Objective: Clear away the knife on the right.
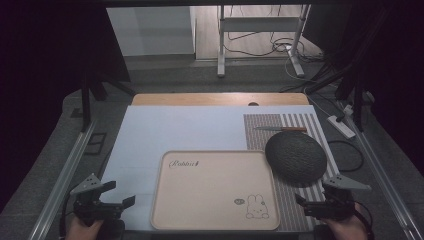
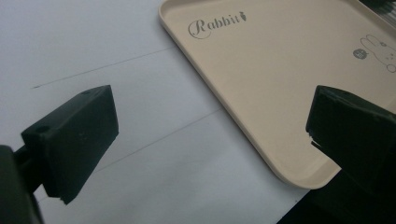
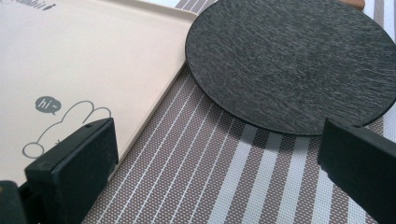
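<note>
A pale wooden bench (image 1: 220, 98) is standing in a dim room, most of its top lying under a white sheet (image 1: 180, 130), with a brown-and-white striped mat (image 1: 300, 195) covering its right side. A beige tray (image 1: 215, 190) printed with a rabbit drawing and the word "Rabbit" is sitting at the near middle, its right edge lying just over the mat's left border. A dark round plate (image 1: 296, 156) is resting on the mat, just beside the tray's far right corner. Beyond the plate, a knife (image 1: 280, 129) with a reddish handle is lying across the mat's far end.

The left gripper (image 1: 114, 196) is hovering at the near left corner, its fingers (image 2: 74, 140) standing released and wide apart over the sheet and the tray's near left corner, grasping nothing. The right gripper (image 1: 310, 202) is hovering at the near right, its fingers (image 3: 74, 163) likewise released, spanning the tray's right edge and the striped mat, with the plate just ahead of them.

Around the bench, grey carpet (image 1: 165, 75) is covering the floor, and metal rails (image 1: 65, 175) are running along both sides. Behind it, a white metal stand (image 1: 260, 30) is rising from a lighter floor with cables trailing around its feet, a power strip (image 1: 341, 126) is lying to the right, and dark curtains are closing in the left and right.
</note>
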